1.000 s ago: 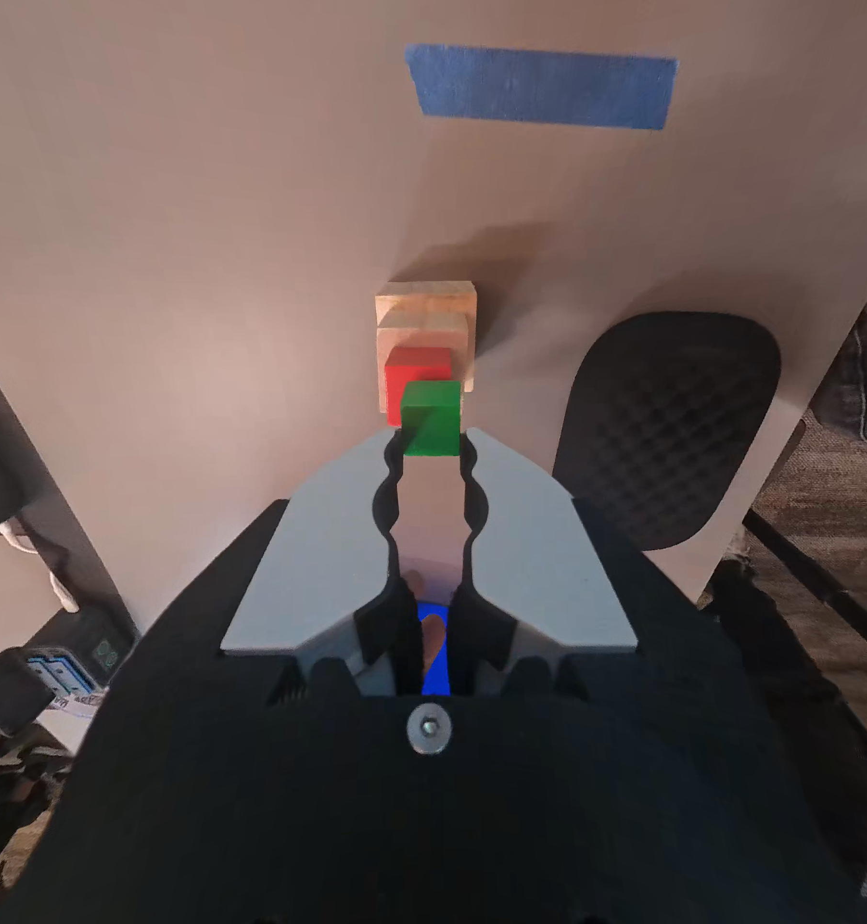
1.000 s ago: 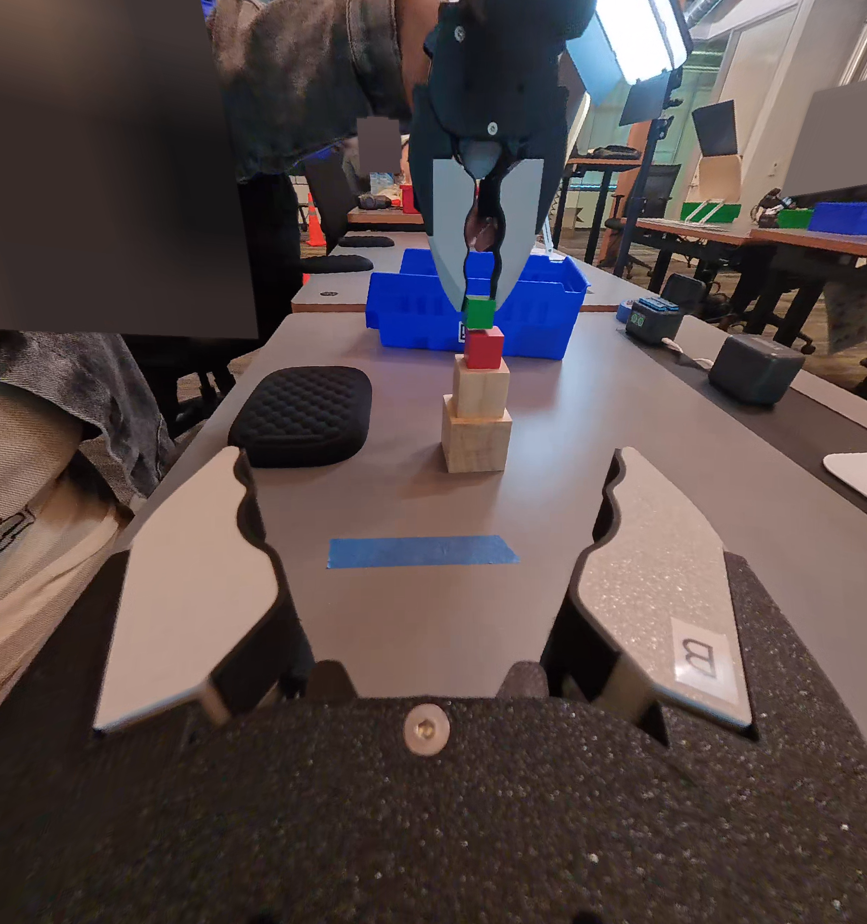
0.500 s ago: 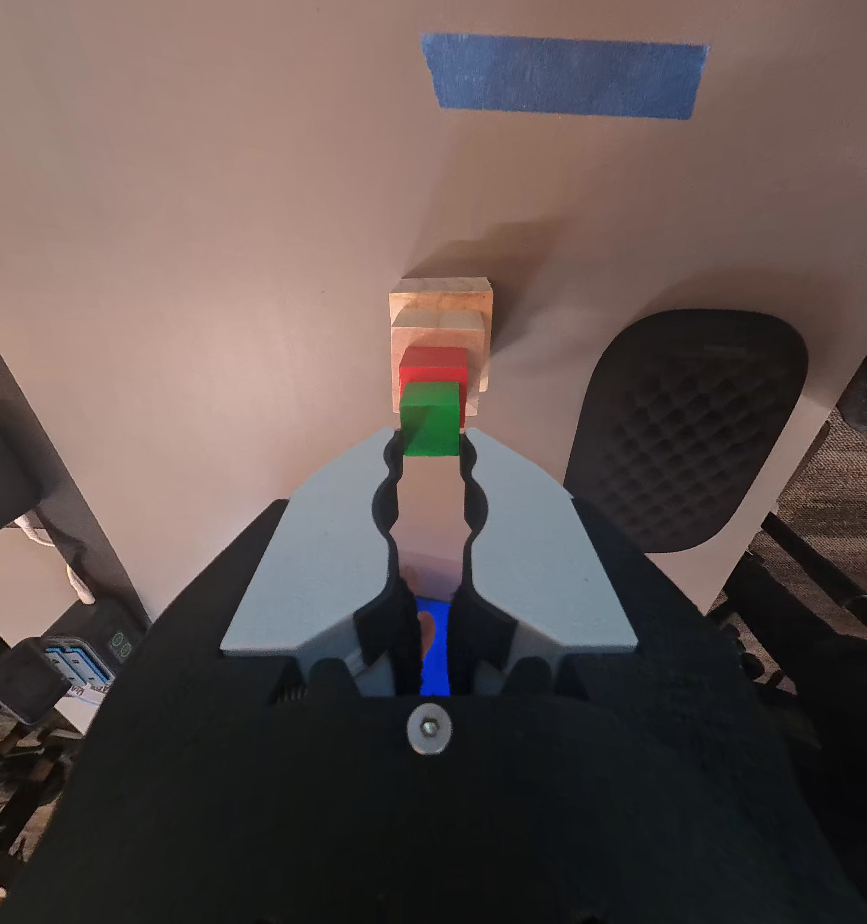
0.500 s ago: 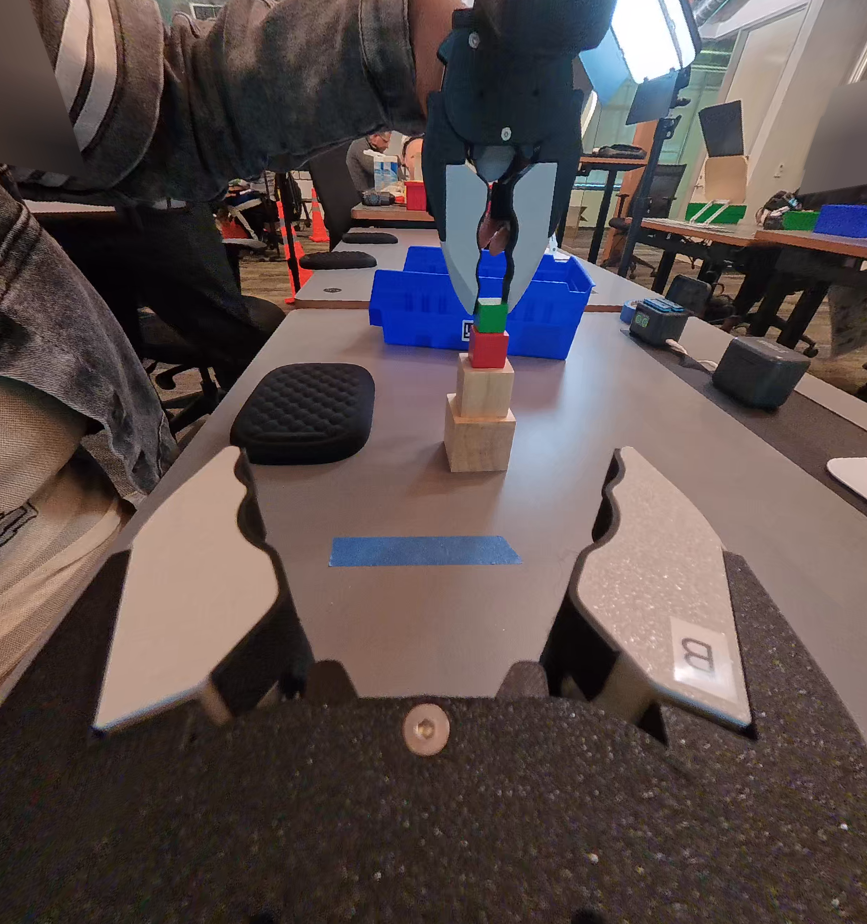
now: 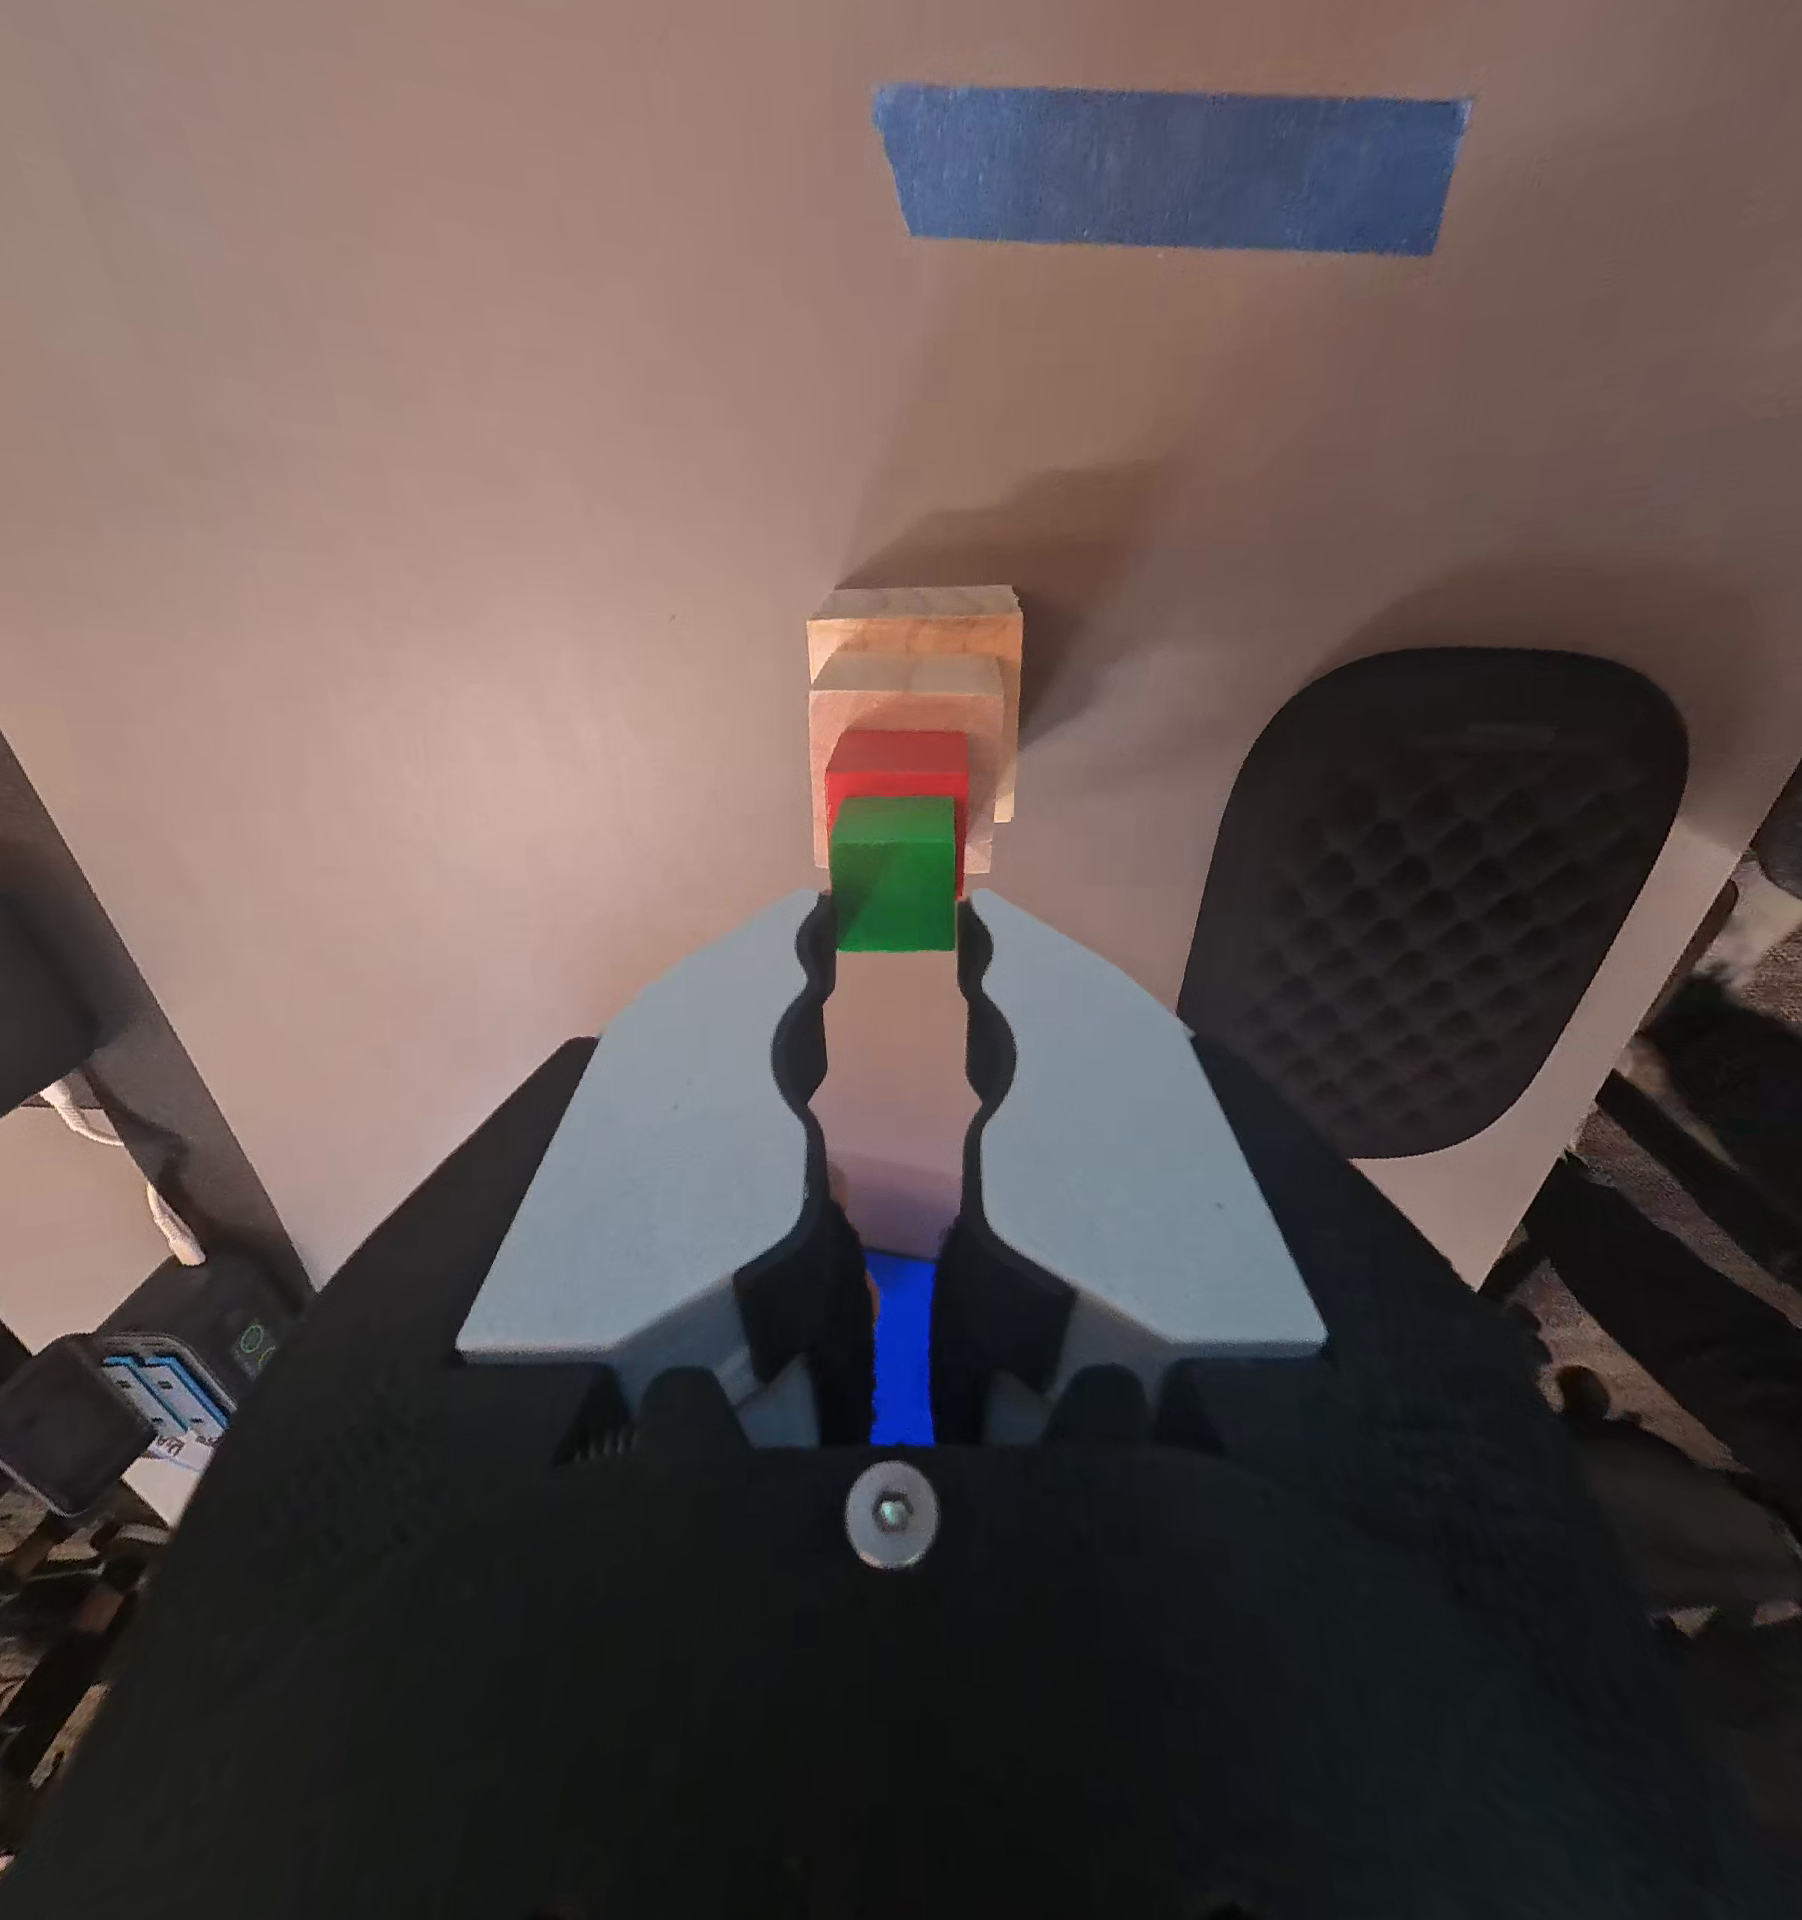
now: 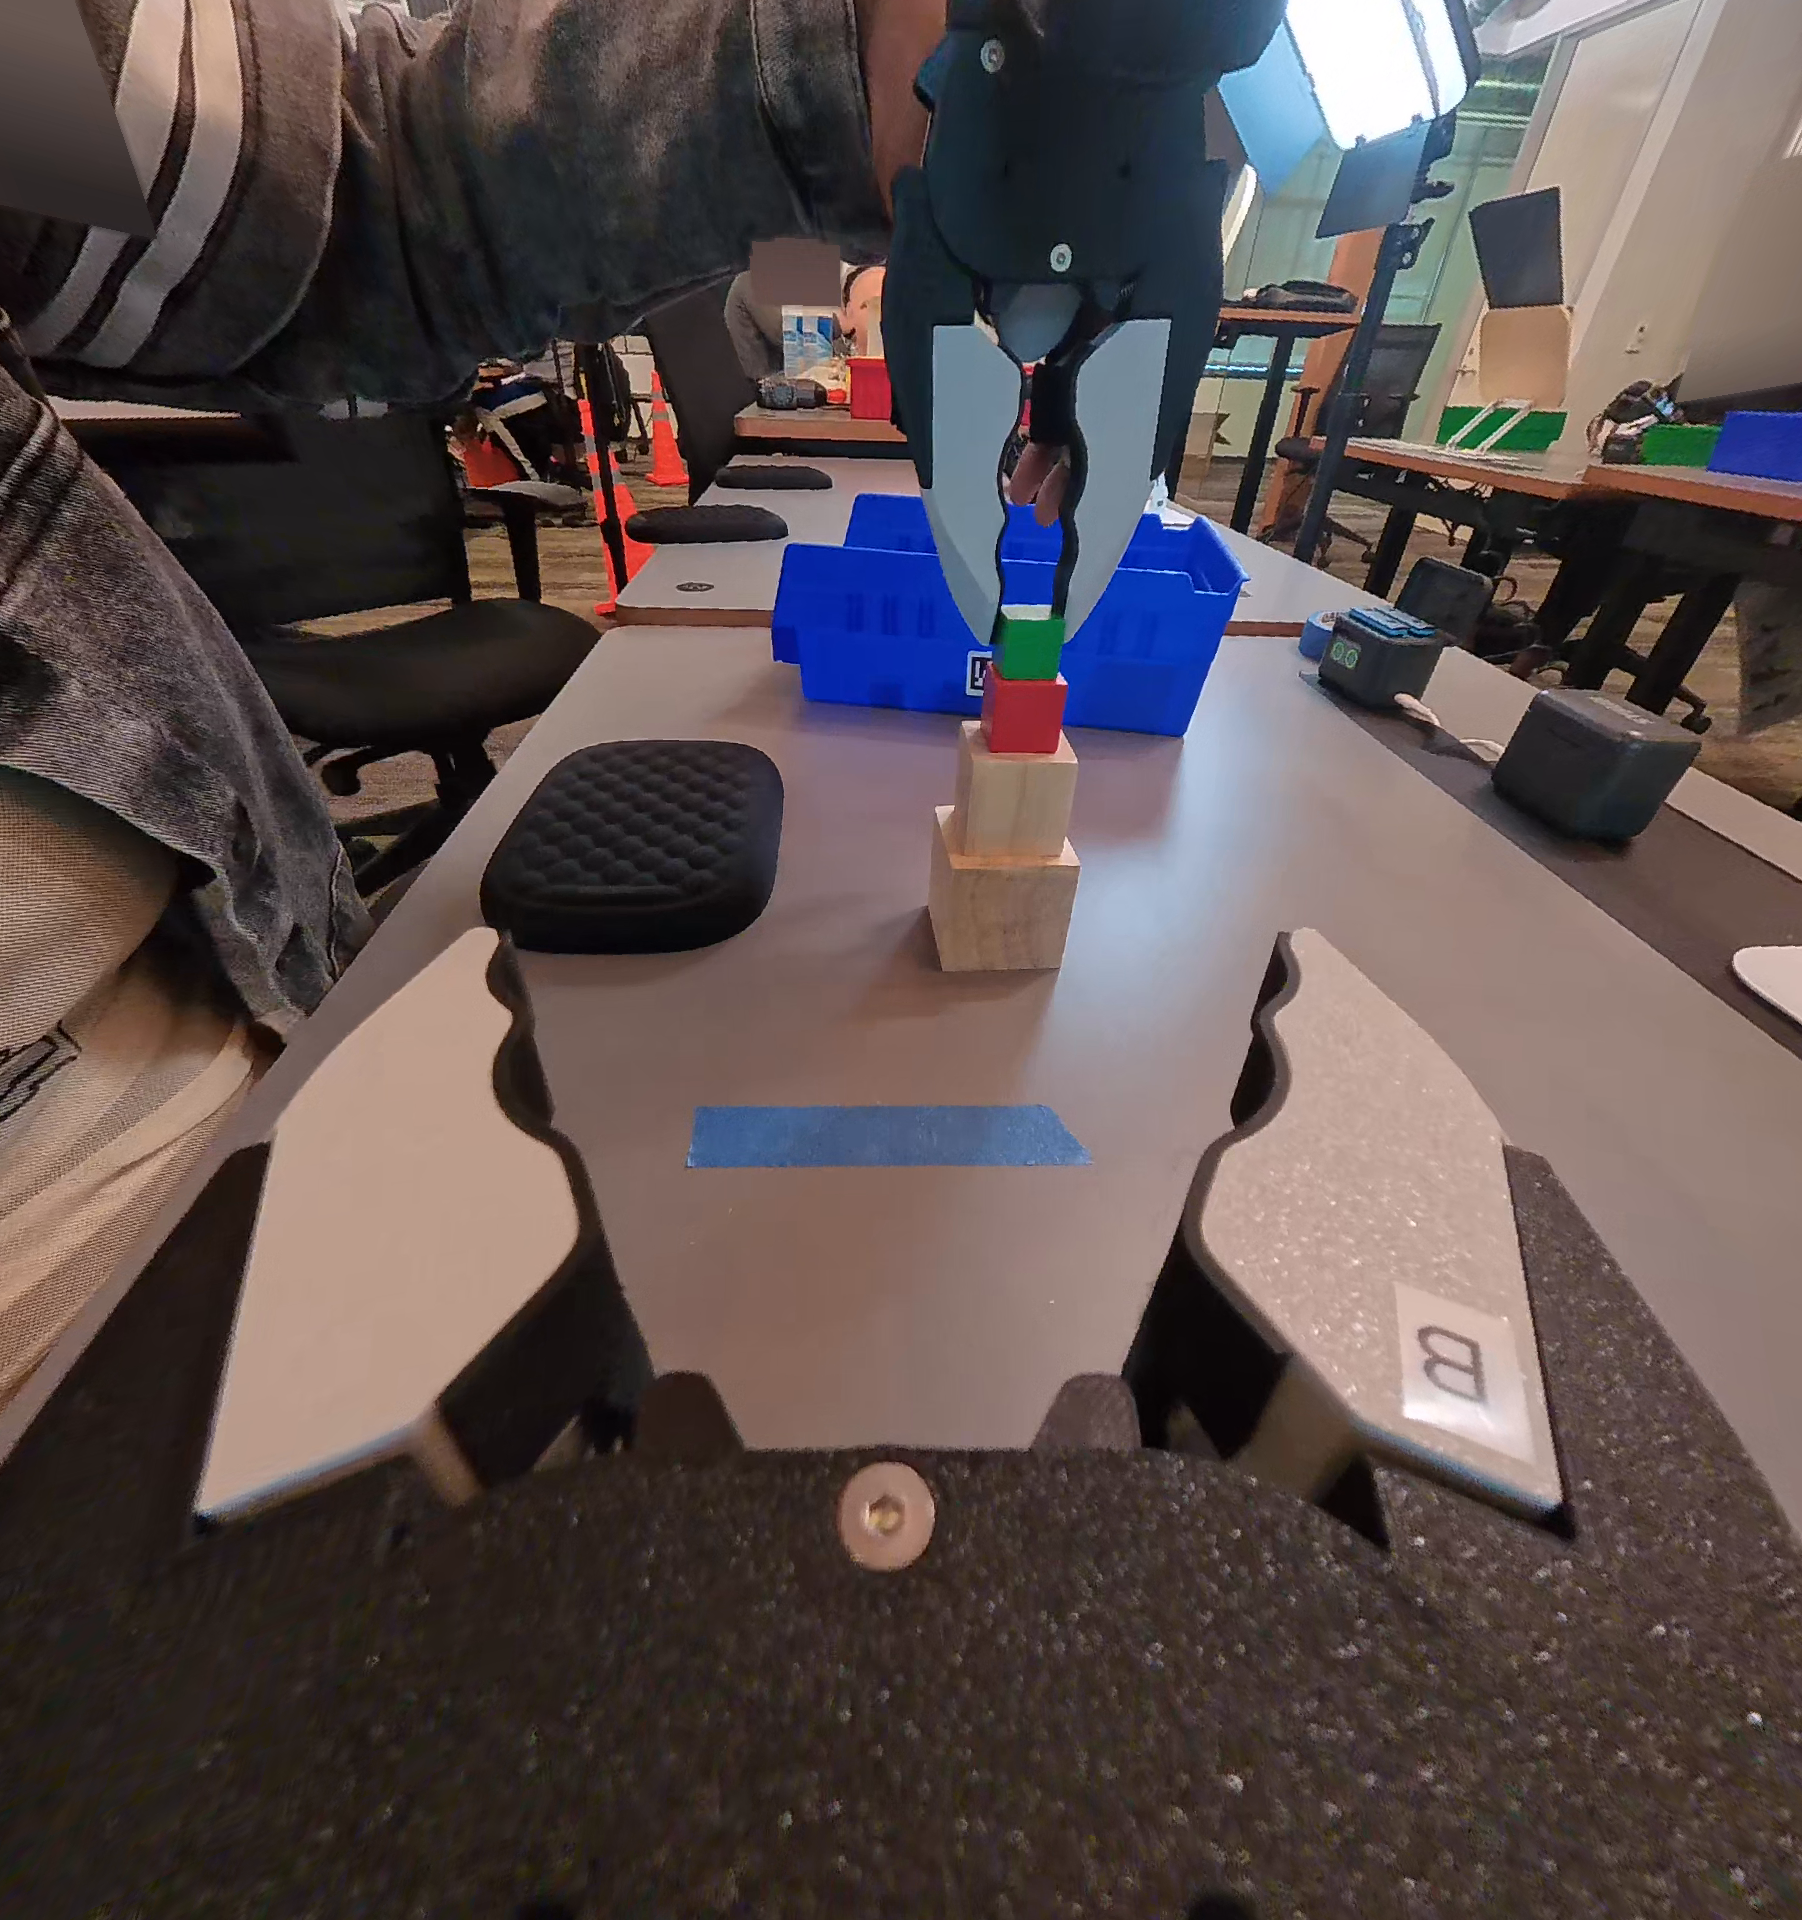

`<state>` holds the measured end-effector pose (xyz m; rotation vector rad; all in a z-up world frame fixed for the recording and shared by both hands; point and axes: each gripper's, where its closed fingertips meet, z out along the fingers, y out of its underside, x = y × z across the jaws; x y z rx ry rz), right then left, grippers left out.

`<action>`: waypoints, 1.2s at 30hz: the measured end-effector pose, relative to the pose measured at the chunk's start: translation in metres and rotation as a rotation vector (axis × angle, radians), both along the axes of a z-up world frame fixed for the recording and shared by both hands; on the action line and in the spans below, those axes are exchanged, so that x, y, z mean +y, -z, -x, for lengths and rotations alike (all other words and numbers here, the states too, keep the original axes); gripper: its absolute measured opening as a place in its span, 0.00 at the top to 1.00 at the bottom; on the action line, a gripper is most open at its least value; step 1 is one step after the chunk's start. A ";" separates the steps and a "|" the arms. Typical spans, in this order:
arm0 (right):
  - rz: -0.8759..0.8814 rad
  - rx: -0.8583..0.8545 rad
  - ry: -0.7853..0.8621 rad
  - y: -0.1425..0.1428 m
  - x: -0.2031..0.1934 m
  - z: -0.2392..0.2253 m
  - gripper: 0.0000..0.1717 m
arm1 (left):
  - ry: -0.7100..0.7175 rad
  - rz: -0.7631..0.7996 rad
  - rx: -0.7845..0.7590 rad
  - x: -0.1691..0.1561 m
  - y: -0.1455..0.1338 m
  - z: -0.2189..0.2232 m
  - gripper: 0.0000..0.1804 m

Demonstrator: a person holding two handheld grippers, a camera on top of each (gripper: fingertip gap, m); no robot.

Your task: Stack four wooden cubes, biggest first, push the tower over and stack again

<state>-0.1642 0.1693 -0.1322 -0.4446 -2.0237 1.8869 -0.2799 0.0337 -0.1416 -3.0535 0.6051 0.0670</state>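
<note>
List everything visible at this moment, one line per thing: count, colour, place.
Wooden cubes: two, bare wood, bottom of the tower, larger one lowest.
Red cube: one, third tier.
Green cube: one, on top of the tower, between the left tongs' tips.
Tape strip: one, blue, on the table ahead of the right tongs.
Pad: one, black quilted, beside the tower.
Bin: one, blue, behind the tower.
Boxes: two, dark, along the table's edge.
Table: one, grey.
Left tongs: closed on the green cube.
Right tongs: wide open, holding nothing.
</note>
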 end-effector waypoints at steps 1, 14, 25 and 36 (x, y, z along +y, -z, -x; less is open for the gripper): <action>-0.001 0.000 0.000 0.000 0.000 0.000 0.25 | -0.002 -0.002 -0.001 0.000 0.000 0.000 0.87; -0.046 0.218 0.180 -0.016 0.024 0.012 0.14 | -0.227 -1.027 -0.064 0.021 -0.053 -0.013 0.20; -0.043 0.104 0.273 0.002 0.045 0.008 0.14 | -0.437 -1.403 -0.064 -0.008 -0.003 -0.032 0.21; -0.045 0.094 0.246 0.007 0.041 0.007 0.14 | -0.473 -1.255 0.108 -0.027 0.024 0.013 1.00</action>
